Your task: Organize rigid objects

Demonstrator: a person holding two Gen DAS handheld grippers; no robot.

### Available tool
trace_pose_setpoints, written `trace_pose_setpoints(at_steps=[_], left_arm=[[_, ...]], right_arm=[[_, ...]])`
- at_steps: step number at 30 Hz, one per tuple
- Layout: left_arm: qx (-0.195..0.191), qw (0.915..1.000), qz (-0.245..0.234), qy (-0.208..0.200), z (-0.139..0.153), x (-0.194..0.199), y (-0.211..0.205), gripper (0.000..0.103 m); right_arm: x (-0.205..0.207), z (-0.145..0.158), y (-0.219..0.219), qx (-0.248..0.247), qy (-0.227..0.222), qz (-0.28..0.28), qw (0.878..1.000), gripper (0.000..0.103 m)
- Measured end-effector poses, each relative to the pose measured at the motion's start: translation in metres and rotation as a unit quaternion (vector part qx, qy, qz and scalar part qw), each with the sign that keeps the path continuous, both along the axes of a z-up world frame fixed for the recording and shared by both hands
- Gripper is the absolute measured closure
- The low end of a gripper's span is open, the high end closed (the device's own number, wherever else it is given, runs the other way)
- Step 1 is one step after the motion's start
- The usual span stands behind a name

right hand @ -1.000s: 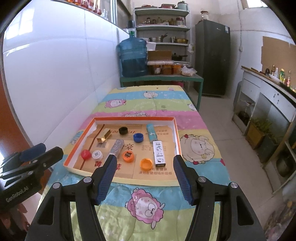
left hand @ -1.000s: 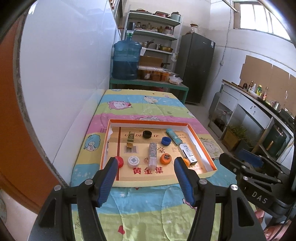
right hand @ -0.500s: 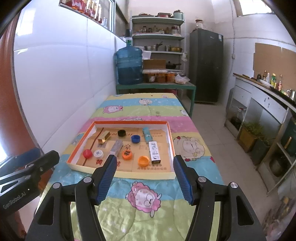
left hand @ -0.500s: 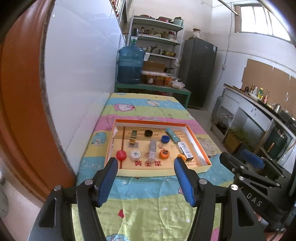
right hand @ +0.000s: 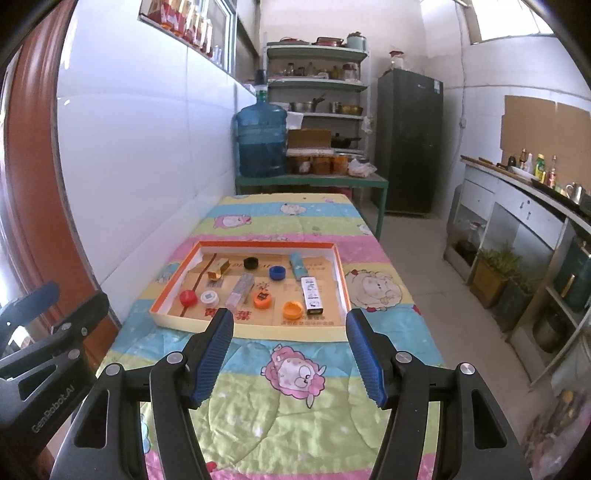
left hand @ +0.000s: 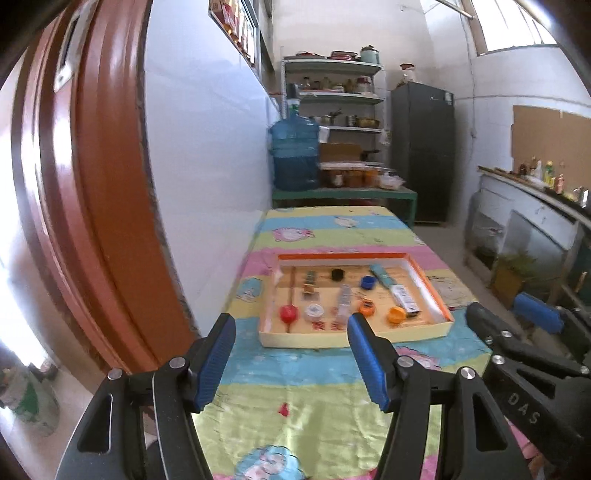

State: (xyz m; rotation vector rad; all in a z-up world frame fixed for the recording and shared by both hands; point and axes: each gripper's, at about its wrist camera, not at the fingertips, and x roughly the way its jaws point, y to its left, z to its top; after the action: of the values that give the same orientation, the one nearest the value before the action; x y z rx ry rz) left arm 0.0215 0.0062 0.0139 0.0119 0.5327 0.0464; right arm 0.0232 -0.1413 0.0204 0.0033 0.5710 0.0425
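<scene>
Both the left gripper (left hand: pixel 291 356) and right gripper (right hand: pixel 290 356) gape empty; caps and boxes sit scattered in the tray (right hand: pixel 251 328), centre frame, seemingly unsorted.

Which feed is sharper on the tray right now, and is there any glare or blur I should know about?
Right wrist: tray and caps crisp, evenly lit. Left wrist: tray motion-smeared, labels unreadable; window blown out, glare on the red door frame. Both views bend straight edges at the rim.
</scene>
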Motion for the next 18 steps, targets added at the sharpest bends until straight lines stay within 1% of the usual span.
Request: trace_pose_setpoints(at_steps=[1,8,18], left_arm=[[-0.012,0.9999,-0.010,0.005,-0.0007,-0.0001,0.0016,0.040],[-0.028,0.9992,-0.025,0.014,-0.0029,0.0004,0.0025,0.040],[-0.029,0.9991,-0.025,0.015,-0.0041,-0.0003,0.0048,0.040]], right_arm=[[-0.0015,0.0003,0.0002,0.001,0.000,0.000,1.000,0.038],[-0.0060,0.0022,0.0026,-0.003,-0.004,0.000,1.000,0.038],[-0.0071,0.0029,0.0051,-0.005,-0.006,0.001,1.000,0.038]])
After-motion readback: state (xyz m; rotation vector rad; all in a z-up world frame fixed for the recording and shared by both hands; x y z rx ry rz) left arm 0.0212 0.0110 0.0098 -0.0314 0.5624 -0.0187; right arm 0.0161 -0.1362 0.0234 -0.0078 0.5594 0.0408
